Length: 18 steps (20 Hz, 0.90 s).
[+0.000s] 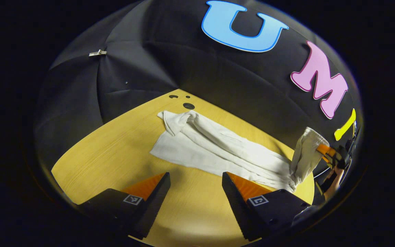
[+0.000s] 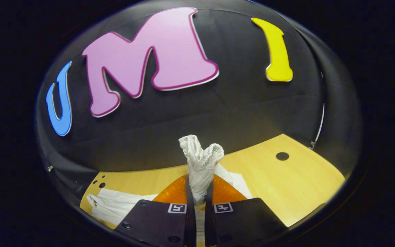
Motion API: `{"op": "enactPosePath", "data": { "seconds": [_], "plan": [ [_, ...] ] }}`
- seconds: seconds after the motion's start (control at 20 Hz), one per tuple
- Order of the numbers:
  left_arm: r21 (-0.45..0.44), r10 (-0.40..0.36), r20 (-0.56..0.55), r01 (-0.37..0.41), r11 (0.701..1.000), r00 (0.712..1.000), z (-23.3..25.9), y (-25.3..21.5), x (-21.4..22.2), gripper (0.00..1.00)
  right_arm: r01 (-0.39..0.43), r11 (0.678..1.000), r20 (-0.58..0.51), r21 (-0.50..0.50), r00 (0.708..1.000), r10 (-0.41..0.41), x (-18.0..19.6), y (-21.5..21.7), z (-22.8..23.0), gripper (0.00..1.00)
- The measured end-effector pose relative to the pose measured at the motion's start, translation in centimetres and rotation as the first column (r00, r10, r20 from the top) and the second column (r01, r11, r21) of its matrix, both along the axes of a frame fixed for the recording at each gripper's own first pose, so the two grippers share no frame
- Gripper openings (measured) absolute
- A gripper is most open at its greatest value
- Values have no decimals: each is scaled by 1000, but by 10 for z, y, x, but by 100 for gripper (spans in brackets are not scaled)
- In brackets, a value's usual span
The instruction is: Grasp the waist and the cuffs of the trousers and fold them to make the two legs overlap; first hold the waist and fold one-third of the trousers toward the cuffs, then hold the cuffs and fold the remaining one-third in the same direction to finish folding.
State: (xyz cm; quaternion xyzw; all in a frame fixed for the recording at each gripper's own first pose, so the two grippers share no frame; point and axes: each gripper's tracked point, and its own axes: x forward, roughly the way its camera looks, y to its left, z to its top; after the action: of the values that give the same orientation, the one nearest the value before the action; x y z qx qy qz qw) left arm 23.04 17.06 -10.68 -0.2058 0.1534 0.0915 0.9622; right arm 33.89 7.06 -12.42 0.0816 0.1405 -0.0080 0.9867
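White trousers lie stretched out on the yellow wooden table. Their far end is crumpled near the table's back corner. The near-right end is lifted off the table, pinched by my right gripper. In the right gripper view that gripper is shut on a bunched, ribbed end of the trousers, which looks like the waistband and stands up above the fingers. My left gripper hovers open over bare table in front of the trousers' long edge, with nothing between its fingers.
Round holes mark the table's far corner, and another hole sits to the right in the right gripper view. The table's edge runs close behind the trousers. A hand holds the right gripper. A small clip hangs on the wall.
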Motion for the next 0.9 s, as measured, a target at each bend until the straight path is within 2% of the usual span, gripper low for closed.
{"op": "enactPosePath", "data": {
  "seconds": [0.3,0.55,0.7,0.75,0.8,0.85,0.9],
  "plan": [
    [17,83,57,-85,996,995,4,74,41,96,-63,996,-87,61,994,69,-13,57,-56,14],
    [-73,131,53,-127,989,990,3,116,77,96,-130,991,-158,27,978,132,-39,86,-92,15],
    [-167,118,61,-106,980,991,10,119,100,96,-178,984,-200,-6,964,173,-58,99,-115,22],
    [-166,123,61,-112,980,991,10,122,105,96,-192,981,-221,3,957,188,-64,105,-123,25],
    [-148,126,53,-117,982,991,10,127,109,96,-203,979,-243,16,949,200,-70,110,-128,24],
    [-120,130,40,-124,985,991,8,131,114,96,-210,978,-256,21,944,208,-77,112,-133,29],
    [-89,132,24,-129,988,991,7,134,119,96,-220,975,-263,19,940,217,-80,114,-134,43]
  ]
}}
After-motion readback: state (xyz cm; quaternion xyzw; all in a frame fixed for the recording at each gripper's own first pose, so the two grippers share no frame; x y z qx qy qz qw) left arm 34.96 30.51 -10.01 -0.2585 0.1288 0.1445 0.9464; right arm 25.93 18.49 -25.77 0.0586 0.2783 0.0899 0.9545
